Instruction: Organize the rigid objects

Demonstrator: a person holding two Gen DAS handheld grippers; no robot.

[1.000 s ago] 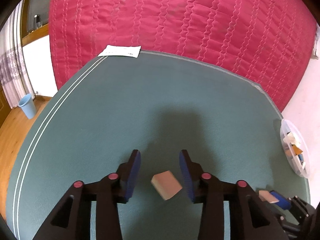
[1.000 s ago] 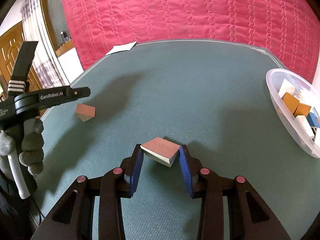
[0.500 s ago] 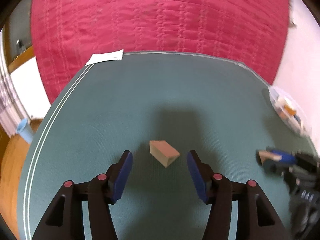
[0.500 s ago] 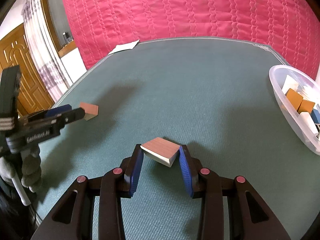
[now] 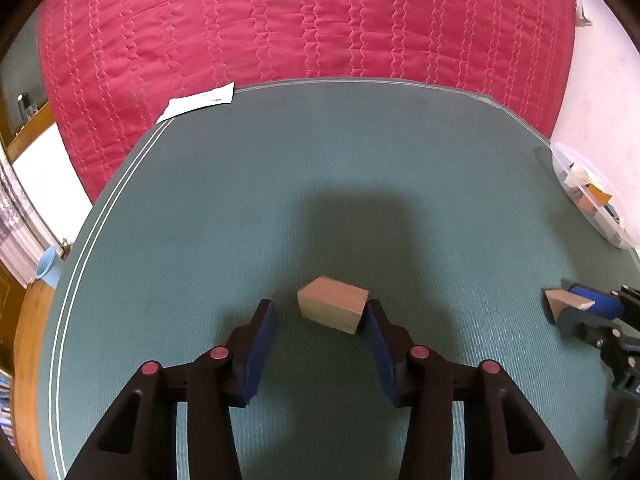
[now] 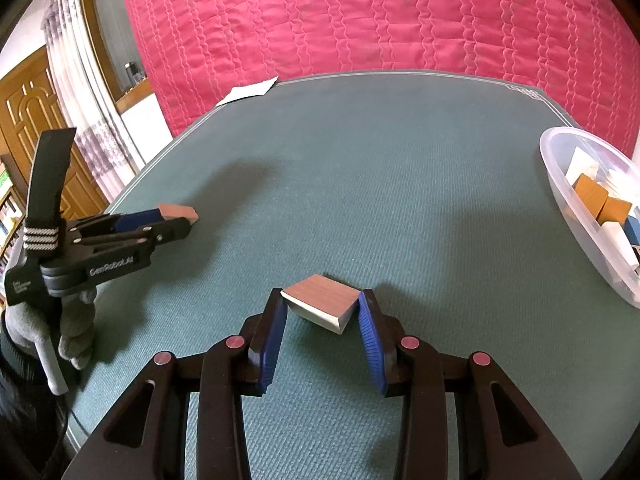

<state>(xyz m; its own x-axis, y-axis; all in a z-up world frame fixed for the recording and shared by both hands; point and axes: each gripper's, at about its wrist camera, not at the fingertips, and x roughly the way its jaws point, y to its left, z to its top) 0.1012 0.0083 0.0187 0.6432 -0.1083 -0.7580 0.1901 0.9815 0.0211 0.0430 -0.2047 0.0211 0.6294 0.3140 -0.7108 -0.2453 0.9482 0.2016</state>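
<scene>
While the right gripper (image 6: 322,312) is clamping a block (image 6: 320,307), the left gripper (image 5: 320,320) is closing, narrow, around another block (image 5: 333,309) on the mat (image 5: 320,184).

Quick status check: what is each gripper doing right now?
Left gripper: jaws closing around a wooden block; left pad not touching yet.
Right gripper: shut on a second wooden block.

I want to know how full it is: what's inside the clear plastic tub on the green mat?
The clear plastic tub holds several blocks: orange-brown wooden ones, white ones and a blue one. Its near end runs off the picture's edge, and whatever lies under the top blocks is covered.
</scene>
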